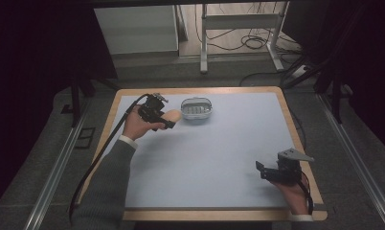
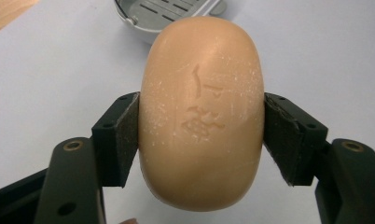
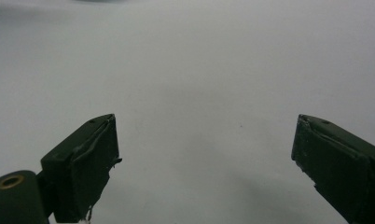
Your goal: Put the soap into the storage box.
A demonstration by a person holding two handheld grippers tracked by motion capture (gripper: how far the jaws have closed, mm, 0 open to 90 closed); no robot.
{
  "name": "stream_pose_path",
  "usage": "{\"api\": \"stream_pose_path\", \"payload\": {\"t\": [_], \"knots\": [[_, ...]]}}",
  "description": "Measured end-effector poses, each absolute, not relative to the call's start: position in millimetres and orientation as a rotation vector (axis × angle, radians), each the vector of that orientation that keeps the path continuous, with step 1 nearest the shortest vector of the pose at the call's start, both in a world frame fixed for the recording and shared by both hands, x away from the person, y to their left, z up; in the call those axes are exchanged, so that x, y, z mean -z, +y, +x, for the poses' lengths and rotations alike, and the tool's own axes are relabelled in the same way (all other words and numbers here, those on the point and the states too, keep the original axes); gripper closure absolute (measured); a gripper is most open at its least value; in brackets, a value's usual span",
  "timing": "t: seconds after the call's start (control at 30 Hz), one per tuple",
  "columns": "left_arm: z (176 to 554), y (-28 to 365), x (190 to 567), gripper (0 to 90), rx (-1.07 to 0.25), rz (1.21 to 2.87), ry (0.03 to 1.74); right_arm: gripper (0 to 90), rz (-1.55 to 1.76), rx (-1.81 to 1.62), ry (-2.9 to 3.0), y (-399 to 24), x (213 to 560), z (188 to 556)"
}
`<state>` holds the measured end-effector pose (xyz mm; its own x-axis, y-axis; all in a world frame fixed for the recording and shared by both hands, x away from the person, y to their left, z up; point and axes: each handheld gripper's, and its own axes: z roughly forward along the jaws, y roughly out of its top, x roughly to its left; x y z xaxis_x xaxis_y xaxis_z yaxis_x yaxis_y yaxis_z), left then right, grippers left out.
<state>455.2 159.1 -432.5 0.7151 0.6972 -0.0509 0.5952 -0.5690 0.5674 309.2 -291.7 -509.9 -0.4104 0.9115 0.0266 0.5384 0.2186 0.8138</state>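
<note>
A tan oval bar of soap (image 2: 202, 112) with a stamped mark sits squeezed between both pads of my left gripper (image 2: 202, 133). In the high view that left gripper (image 1: 169, 120) holds the soap (image 1: 172, 115) just left of a silver slotted soap dish (image 1: 197, 110) at the back of the table. The dish's rim (image 2: 143, 28) lies just beyond the soap in the left gripper view. My right gripper (image 1: 261, 168) rests near the front right of the table. Its jaws stand wide apart over bare mat, with nothing between the fingers (image 3: 87, 168).
A pale blue mat (image 1: 205, 158) covers the wooden table (image 1: 296, 139). Beyond the far edge stand a white cabinet (image 1: 138, 28) and a metal frame (image 1: 238, 33) with cables on the floor. Rails run along both sides of the table.
</note>
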Motion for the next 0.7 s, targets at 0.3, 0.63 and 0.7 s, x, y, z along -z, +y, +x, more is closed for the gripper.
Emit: {"api": "stream_pose_path", "payload": {"t": [0.3,0.63,0.7], "knots": [[471,150,427,32.8,-0.245,2.364,0.974,7.1,1.338,-1.065,2.037,-292,511,310],[491,133,428,32.8,-0.25,2.386,0.951,7.1,1.335,-1.063,2.044,-292,511,310],[495,130,431,32.8,-0.247,2.389,0.946,7.1,1.335,-1.066,2.042,-292,511,310]]}}
